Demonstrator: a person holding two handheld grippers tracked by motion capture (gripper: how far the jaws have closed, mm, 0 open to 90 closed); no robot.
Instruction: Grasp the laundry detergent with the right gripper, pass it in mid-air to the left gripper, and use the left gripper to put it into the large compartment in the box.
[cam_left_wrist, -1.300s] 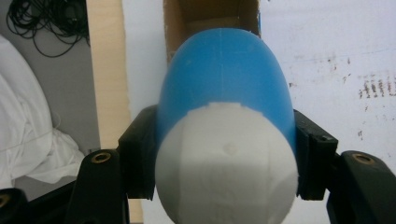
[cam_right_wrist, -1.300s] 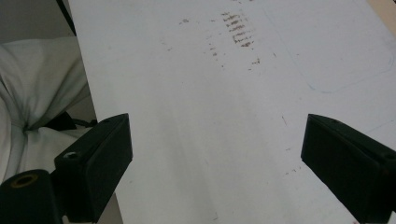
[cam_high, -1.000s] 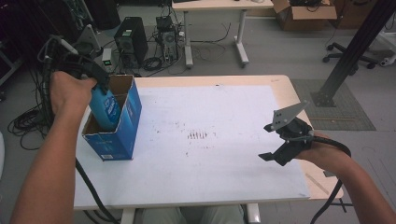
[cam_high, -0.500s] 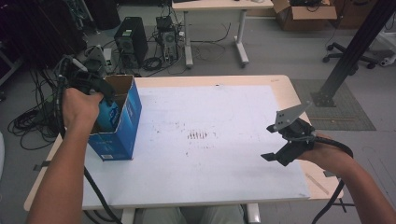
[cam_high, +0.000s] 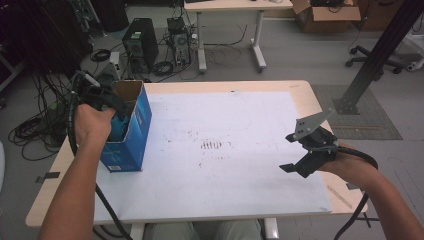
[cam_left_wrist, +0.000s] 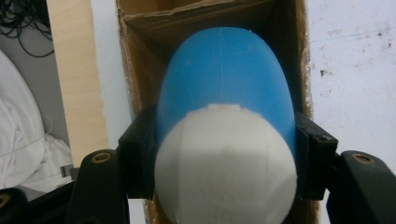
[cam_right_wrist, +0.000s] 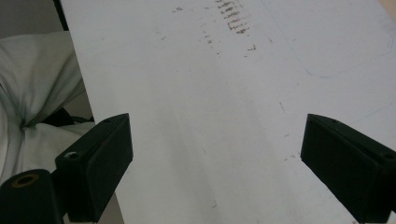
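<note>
A blue-and-white bottle (cam_left_wrist: 225, 140) is clamped by the left gripper (cam_left_wrist: 224, 163) inside an open blue carton (cam_high: 131, 131) at the left edge of a scuffed white table (cam_high: 235, 170). The right gripper (cam_right_wrist: 215, 163) is held spread, empty. Cables and desks are seen beyond.

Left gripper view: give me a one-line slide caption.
Left gripper shut on a blue and white bottle, nose-first inside the open cardboard box at the table's edge.

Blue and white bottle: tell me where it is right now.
The blue and white bottle sits clamped in the left tongs, over the open cardboard box at the table's left edge.
</note>
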